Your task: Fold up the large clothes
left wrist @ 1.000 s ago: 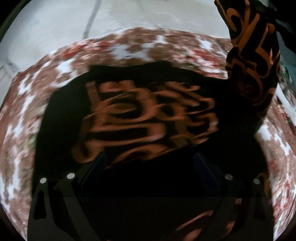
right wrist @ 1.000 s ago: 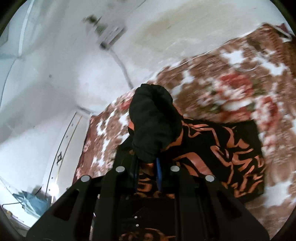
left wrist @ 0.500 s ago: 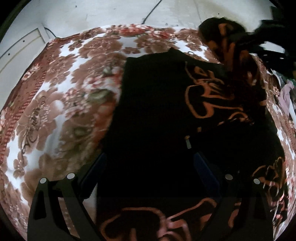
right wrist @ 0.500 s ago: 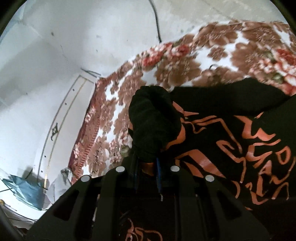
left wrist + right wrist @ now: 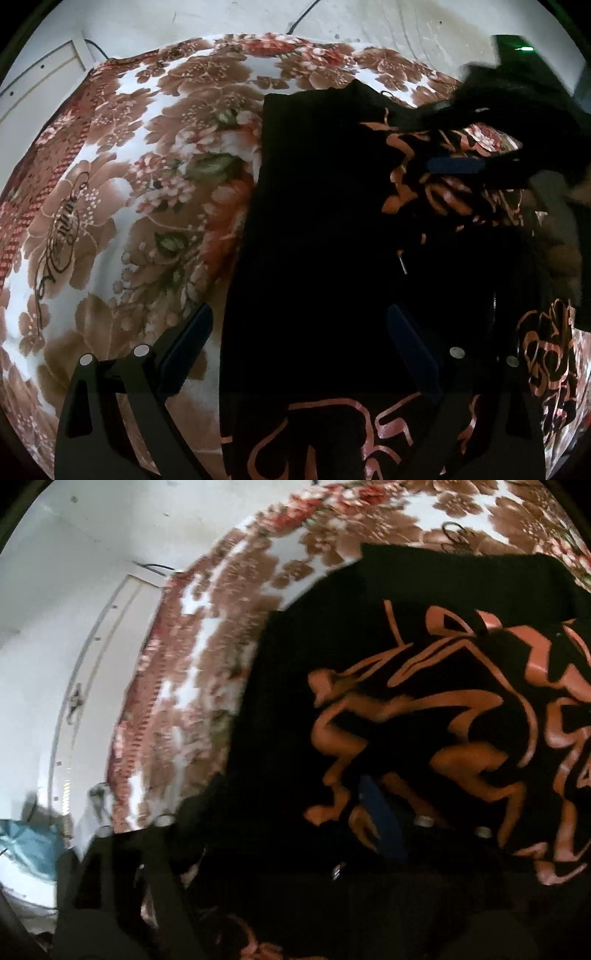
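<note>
Left wrist view: your left gripper (image 5: 299, 354) hangs released over the black garment (image 5: 317, 229) spread on the floral blanket (image 5: 129, 206); your right gripper (image 5: 476, 155) sits beyond, upper right. Right wrist view: your right gripper (image 5: 280, 816) has just been opening, jaws released, orange-printed cloth draped over them

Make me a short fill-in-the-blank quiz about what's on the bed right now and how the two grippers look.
1. The garment lying on the blanket is black with a printed pattern in ____.
2. The blanket under it carries a ____ print in brown, red and white.
3. The left gripper has its jaws ____, with nothing pinched between them.
4. The right gripper has just been opening; in the left wrist view it shows at the upper ____ of the picture.

Missing words: orange; floral; open; right
</note>
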Action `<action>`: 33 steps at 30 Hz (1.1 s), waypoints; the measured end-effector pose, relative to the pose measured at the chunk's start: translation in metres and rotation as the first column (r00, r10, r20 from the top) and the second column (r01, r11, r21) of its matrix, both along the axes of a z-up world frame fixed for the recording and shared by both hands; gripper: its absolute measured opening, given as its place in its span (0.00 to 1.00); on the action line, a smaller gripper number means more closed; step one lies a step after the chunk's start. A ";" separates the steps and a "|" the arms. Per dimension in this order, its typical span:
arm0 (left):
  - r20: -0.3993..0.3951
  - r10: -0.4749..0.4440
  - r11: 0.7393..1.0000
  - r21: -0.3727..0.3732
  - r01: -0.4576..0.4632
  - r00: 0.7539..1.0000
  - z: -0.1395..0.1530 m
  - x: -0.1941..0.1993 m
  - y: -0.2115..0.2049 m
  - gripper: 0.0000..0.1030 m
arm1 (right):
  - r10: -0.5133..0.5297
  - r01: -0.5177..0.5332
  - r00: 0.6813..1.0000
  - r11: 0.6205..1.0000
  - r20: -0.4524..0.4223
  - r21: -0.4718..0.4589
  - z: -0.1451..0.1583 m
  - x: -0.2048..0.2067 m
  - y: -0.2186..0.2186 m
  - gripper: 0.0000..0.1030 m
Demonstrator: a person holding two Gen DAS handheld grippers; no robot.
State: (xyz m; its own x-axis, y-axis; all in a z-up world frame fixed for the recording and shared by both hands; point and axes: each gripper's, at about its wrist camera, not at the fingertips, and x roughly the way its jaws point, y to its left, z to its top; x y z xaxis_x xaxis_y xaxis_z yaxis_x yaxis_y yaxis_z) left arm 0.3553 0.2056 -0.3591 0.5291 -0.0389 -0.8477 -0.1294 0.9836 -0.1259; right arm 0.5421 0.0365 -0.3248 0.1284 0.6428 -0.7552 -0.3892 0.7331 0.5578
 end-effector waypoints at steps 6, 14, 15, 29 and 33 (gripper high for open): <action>0.019 0.027 0.999 -0.043 -0.026 0.999 0.019 0.031 0.001 0.91 | -0.030 0.071 0.978 0.978 0.205 -0.195 0.033 0.007 -0.075 0.85; 0.020 0.032 0.977 -0.211 -0.027 0.999 0.024 0.127 -0.013 0.91 | -0.192 0.317 0.934 0.835 0.303 -0.450 -0.008 0.045 -0.215 0.85; 0.006 0.027 0.975 -0.220 -0.025 1.000 0.018 0.142 -0.016 0.91 | -0.208 0.329 0.932 0.827 0.297 -0.455 -0.015 0.048 -0.223 0.85; -0.064 -0.104 0.990 -0.105 0.097 0.993 0.011 0.200 -0.078 0.15 | -0.172 0.320 0.930 0.816 0.326 -0.481 -0.047 0.070 -0.262 0.44; 0.071 -0.142 0.979 -0.134 0.151 0.987 0.068 0.210 -0.090 0.14 | -0.228 0.311 0.949 0.794 0.218 -0.522 -0.065 0.093 -0.299 0.35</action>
State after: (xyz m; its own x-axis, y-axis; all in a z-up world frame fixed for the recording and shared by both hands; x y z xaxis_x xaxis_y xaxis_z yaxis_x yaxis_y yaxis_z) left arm 0.5655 0.1155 -0.2907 0.5594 -0.2350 -0.7949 0.0272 0.9637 -0.2657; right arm 0.6352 -0.2629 -0.3900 0.3629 0.0562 -0.9301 -0.1717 0.9851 -0.0074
